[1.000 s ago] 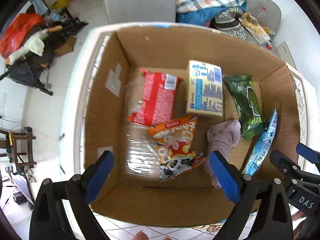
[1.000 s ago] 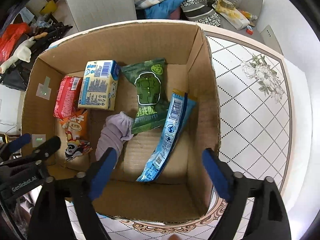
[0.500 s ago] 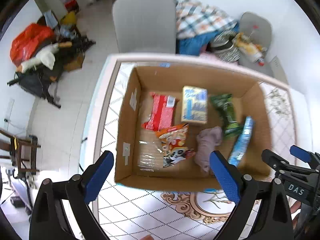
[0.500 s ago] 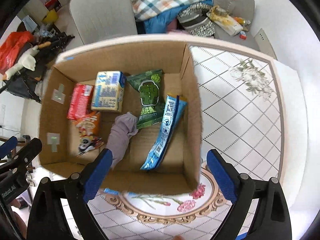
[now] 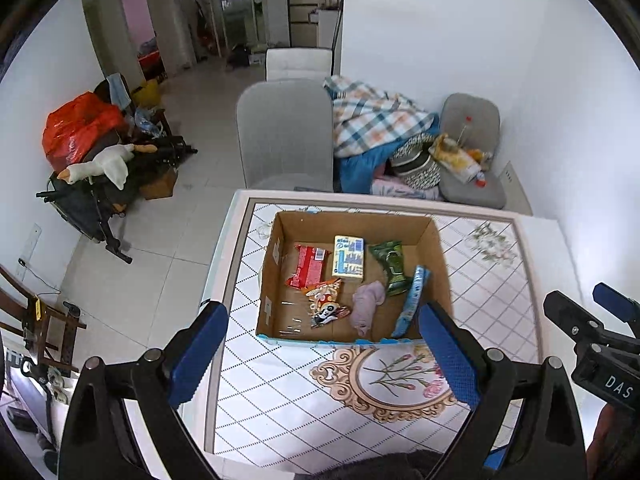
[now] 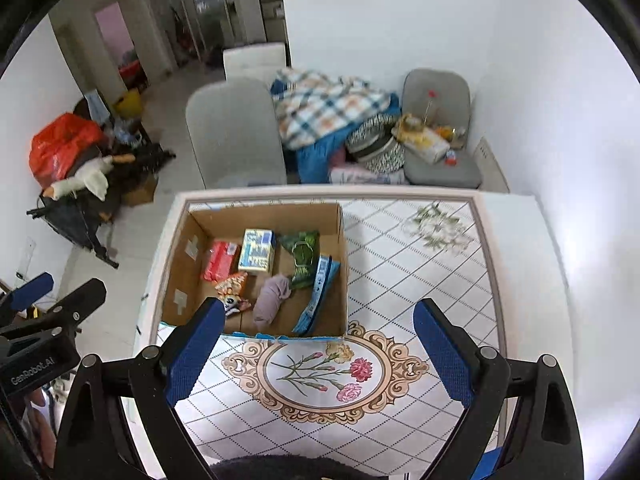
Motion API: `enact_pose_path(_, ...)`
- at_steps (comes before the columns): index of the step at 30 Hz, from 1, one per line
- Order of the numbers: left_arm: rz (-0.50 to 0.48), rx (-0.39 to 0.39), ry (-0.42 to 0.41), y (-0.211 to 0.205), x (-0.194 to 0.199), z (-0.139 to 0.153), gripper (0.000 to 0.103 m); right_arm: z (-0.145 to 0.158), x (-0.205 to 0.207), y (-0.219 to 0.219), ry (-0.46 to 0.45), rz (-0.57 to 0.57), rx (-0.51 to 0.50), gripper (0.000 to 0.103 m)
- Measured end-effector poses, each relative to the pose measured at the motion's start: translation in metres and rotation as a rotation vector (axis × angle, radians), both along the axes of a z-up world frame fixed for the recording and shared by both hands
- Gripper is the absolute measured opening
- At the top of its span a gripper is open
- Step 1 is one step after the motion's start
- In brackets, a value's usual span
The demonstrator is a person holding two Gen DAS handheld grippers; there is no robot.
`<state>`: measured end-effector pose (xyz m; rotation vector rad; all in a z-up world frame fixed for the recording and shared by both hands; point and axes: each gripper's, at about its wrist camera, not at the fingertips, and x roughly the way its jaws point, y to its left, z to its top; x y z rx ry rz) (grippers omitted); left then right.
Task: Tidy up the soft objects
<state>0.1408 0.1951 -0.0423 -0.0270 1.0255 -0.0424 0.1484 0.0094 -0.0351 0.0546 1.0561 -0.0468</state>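
An open cardboard box [image 5: 438,248] stands on the patterned table and also shows in the right wrist view [image 6: 342,240]. Inside lie a mauve soft cloth [image 5: 366,306] [image 6: 272,296], a red packet [image 5: 308,270], a yellow-blue pack [image 5: 349,258], an orange panda snack bag [image 5: 326,304], a green packet [image 5: 390,270] and a blue packet [image 5: 412,302]. My left gripper [image 5: 322,350] is open and empty, high above and in front of the box. My right gripper [image 6: 316,346] is open and empty, likewise raised in front of the box.
The table [image 5: 500,320] carries a floral medallion [image 6: 320,372] near its front. Grey chairs [image 5: 286,136] stand behind it, one piled with a plaid blanket [image 5: 372,120] and bags. A cluttered stroller and red bag [image 5: 80,128] sit on the floor at left.
Both grippers have pulled up and back from just over the box, so the box now looks small and the room shows. Both stay open and empty.
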Motion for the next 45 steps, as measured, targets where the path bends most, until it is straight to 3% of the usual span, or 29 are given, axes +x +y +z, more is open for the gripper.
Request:
enact_pose_path(7, 0.003, 0.008, -0.047, -0.004, -0.024, 0.031, 0.098, 0.045, -0.035, 0.001, -0.051, 0.008, -0.015, 0.097)
enact_pose_path(15, 0.001, 0.037, -0.063, -0.009, -0.035, 0.039, 0.098, 0.075, -0.055, 0.0, -0.097, 0.003, -0.035, 0.097)
enact_pose_path(45, -0.02, 0.026, -0.073, -0.014, -0.053, 0.041, 0.098, 0.079, -0.063, 0.001, -0.076, 0.004, -0.036, 0.097)
